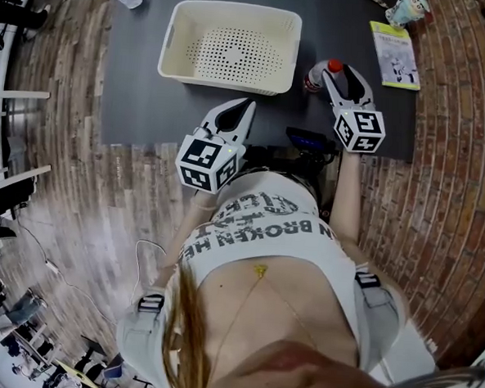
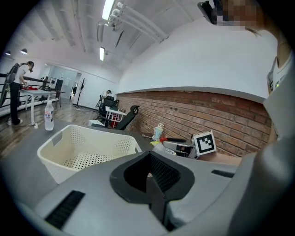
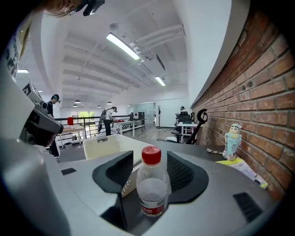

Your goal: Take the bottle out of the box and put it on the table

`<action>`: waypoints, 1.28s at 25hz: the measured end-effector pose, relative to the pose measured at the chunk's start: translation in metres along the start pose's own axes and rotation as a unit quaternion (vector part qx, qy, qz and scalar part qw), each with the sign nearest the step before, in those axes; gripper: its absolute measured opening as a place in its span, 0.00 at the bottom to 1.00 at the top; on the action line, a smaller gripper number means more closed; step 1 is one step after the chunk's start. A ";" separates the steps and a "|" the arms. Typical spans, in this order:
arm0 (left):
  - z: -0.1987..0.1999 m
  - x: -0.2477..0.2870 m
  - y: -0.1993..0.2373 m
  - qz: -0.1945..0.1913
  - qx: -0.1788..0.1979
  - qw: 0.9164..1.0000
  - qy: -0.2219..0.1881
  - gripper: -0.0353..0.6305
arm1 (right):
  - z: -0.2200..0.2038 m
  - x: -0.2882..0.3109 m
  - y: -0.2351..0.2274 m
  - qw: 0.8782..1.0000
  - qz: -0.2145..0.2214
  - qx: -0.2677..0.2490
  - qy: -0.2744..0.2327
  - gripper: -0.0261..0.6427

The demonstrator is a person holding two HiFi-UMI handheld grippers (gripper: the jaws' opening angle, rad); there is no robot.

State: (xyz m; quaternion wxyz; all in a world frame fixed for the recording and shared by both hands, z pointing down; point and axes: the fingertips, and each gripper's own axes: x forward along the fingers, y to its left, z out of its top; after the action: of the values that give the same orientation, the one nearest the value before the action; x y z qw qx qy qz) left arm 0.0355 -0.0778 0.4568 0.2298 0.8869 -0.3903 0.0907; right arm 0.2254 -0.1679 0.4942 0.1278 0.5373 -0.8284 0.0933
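one bottle [image 3: 151, 184] stood upright just right of the box [image 1: 237, 7], between the right claw's [image 1: 341, 80] wide-spread jaws, seemingly unpinched; the left claw [image 1: 243, 111] sat closed and empty, farther off.

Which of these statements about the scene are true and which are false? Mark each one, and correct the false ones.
1. The bottle has a red cap. True.
2. The bottle lies inside the basket. False: it stands upright on the dark table, to the right of the white perforated basket, which holds nothing.
3. The left gripper has its jaws together with nothing between them. True.
4. The right gripper is clamped tight on the bottle. False: the right gripper has its jaws apart, one on each side of the bottle.
5. A yellow booklet lies on the table near the brick wall. True.
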 end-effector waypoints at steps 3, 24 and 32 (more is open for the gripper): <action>0.001 0.000 0.000 -0.001 0.000 1.000 -0.001 0.06 | 0.009 -0.014 0.000 1.000 -0.014 0.001 -0.007 0.35; 0.018 0.000 0.008 0.014 0.004 0.999 -0.035 0.06 | 0.039 -0.015 0.116 0.988 0.147 -0.040 -0.031 0.05; 0.036 -0.010 0.003 0.022 0.023 0.998 -0.054 0.06 | 0.059 -0.011 0.174 0.974 0.212 -0.051 -0.059 0.05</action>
State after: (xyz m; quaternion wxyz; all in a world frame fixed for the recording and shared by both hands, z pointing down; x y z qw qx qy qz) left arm 0.0255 -0.0905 0.4226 0.1861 0.8869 -0.4190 0.0562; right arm 0.0642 -0.1054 0.4321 0.0833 0.3468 -0.9332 0.0441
